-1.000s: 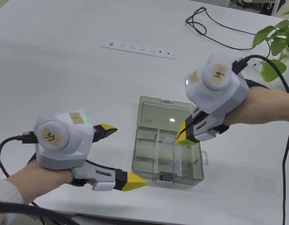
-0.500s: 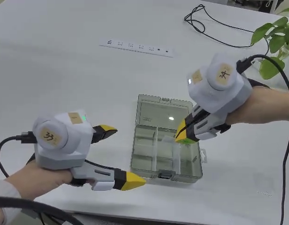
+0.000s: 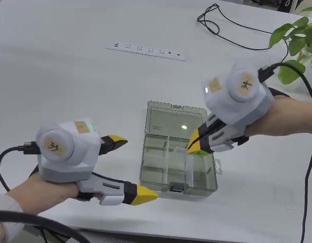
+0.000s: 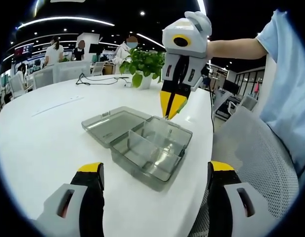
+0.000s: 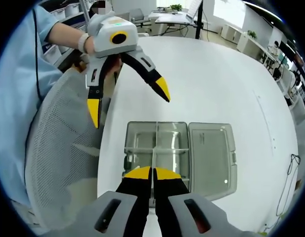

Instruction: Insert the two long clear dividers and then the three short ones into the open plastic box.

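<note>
The open clear plastic box (image 3: 143, 172) lies on the white table with its lid (image 3: 171, 119) folded flat behind it. Clear dividers stand inside it and split it into compartments (image 4: 142, 148). My right gripper (image 3: 194, 146) hangs over the box's right half, jaws together, shut on a thin clear divider (image 3: 182, 150) that points down into the box (image 5: 142, 136). In its own view the right gripper (image 5: 152, 173) is pressed shut above the box. My left gripper (image 3: 131, 167) stays left of the box, wide open and holding nothing, and appears as such in both gripper views (image 4: 154, 170) (image 5: 129, 104).
A white power strip (image 3: 148, 50) lies at the back of the table. Behind it, at the far right, a black cable (image 3: 231, 35) curls beside a green plant (image 3: 297, 45). A mesh chair (image 4: 251, 148) stands at the table's near side.
The view has shifted a little. My right gripper has eased slightly down over the box with the divider. The left gripper has not moved.
</note>
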Demonstrator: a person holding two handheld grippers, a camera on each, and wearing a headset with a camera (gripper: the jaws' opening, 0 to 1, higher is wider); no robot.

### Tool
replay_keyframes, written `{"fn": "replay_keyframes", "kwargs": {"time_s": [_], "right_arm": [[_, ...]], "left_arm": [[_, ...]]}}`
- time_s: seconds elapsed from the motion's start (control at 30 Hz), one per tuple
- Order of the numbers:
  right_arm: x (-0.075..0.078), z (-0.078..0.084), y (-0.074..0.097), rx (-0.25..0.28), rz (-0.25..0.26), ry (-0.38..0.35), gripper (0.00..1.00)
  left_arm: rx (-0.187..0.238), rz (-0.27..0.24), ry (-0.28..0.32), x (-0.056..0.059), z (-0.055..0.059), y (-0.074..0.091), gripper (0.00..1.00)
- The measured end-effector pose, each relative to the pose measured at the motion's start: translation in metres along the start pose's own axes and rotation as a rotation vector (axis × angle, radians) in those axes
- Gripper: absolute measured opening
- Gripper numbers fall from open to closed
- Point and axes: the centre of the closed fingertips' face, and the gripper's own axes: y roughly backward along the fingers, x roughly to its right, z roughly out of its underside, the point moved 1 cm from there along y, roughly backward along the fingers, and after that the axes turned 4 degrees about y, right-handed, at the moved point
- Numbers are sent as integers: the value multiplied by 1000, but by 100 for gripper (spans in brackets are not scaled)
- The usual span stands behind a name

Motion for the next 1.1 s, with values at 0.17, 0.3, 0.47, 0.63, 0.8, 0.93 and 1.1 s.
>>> {"fn": "replay_keyframes", "kwargs": {"time_s": [0.17,0.3,0.47,0.63,0.8,0.93,1.1], "right_arm": [[2,1,-7,-20,-5,10,2],[3,4,-13,-48,-8,-4,2],[6,9,-23,-89,-16,0,2],[8,14,-35,-128,-27,10,2],[9,17,-40,-147,-30,2,2],[10,18,-40,-153,-31,3,2],[9,18,-43,-162,-22,19,2]], "left_arm": [[-2,1,4,1,1,0,87],[-4,3,5,2,2,0,87],[-6,8,3,3,1,0,86],[-5,8,-1,1,-1,-1,86],[-3,5,-1,0,-2,1,86],[0,1,1,-1,-1,2,86],[-2,3,3,0,-1,2,86]]}}
